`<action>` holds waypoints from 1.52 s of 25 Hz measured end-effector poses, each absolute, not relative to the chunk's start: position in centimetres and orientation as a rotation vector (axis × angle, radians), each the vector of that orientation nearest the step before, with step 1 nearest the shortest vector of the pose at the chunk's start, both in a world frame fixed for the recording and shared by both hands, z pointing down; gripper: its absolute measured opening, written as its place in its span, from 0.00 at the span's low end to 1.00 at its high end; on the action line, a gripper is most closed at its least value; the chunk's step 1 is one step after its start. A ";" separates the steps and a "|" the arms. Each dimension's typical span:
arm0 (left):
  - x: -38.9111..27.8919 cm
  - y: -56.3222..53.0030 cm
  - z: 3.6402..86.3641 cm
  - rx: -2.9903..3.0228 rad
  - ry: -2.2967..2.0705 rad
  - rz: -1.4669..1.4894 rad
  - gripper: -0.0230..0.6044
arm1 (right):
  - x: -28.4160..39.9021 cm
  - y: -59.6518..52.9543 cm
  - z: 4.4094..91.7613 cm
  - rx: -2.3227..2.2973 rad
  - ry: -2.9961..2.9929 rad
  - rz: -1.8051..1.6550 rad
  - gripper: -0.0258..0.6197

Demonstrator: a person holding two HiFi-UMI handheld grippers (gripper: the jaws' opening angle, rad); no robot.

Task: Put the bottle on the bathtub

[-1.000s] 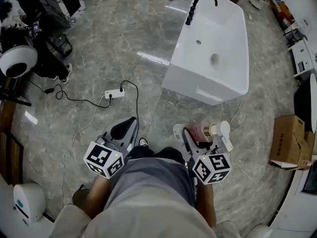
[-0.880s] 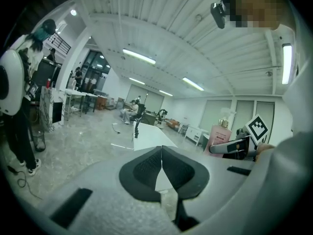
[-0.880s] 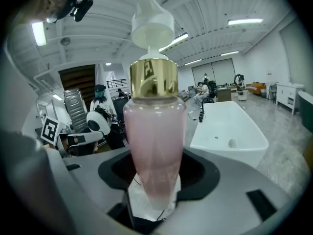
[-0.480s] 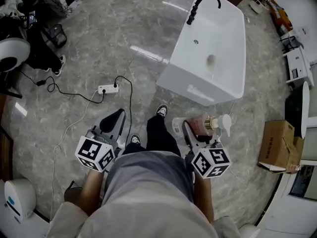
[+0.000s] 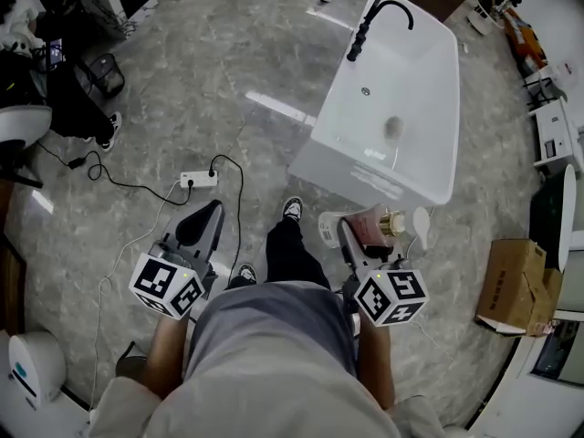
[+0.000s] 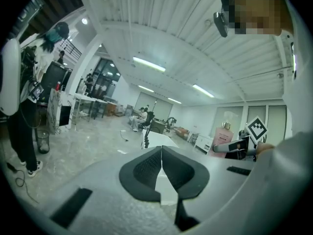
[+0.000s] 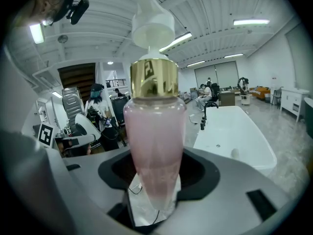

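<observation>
A pink bottle [image 5: 372,227] with a gold collar and white pump top [image 7: 152,26] is held in my right gripper [image 5: 358,237], jaws shut on its body [image 7: 154,151]. The white bathtub [image 5: 427,108] with a black tap [image 5: 370,18] stands on the floor just ahead of that gripper; its near rim [image 5: 365,179] is close. In the right gripper view the bathtub [image 7: 232,136] lies right of the bottle. My left gripper [image 5: 196,231] hangs at the person's left, jaws shut with nothing between them [image 6: 160,166].
A white power strip [image 5: 198,179] with black cables lies on the grey marble floor [image 5: 219,62] left of the tub. The person's shoe [image 5: 292,210] is near the tub's corner. A cardboard box [image 5: 516,286] sits at right; chairs and equipment stand at far left.
The person has stepped forward; the bathtub now sits nearer the right gripper. The bottle stays gripped, and the left gripper has dropped slightly leftward.
</observation>
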State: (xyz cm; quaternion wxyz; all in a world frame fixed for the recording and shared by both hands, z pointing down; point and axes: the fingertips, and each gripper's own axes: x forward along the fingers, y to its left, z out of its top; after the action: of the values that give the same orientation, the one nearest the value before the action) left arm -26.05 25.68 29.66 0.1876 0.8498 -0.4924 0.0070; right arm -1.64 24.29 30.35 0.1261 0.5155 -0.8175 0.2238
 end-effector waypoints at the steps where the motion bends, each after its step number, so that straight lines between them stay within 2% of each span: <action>1: -25.5 24.6 29.2 2.408 -1.379 0.013 0.05 | -1.3 23.3 30.5 1.499 -2.382 0.652 0.38; 13: -20.6 12.2 27.4 2.476 -1.290 0.022 0.05 | 2.3 11.5 32.8 1.458 -2.389 0.685 0.38; 19: -18.4 5.8 26.7 2.336 -1.231 -0.152 0.05 | 5.0 5.9 33.7 1.440 -2.386 0.714 0.38; 38: -12.3 -7.3 28.4 2.294 -1.216 -0.066 0.05 | 9.4 -9.2 35.5 1.347 -2.438 0.695 0.38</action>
State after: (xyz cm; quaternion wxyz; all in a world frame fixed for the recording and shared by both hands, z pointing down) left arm -12.27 -7.35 28.44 0.2688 0.8507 -0.4510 -0.0244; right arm 9.42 -9.16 35.52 0.1348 0.4649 -0.8415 0.2398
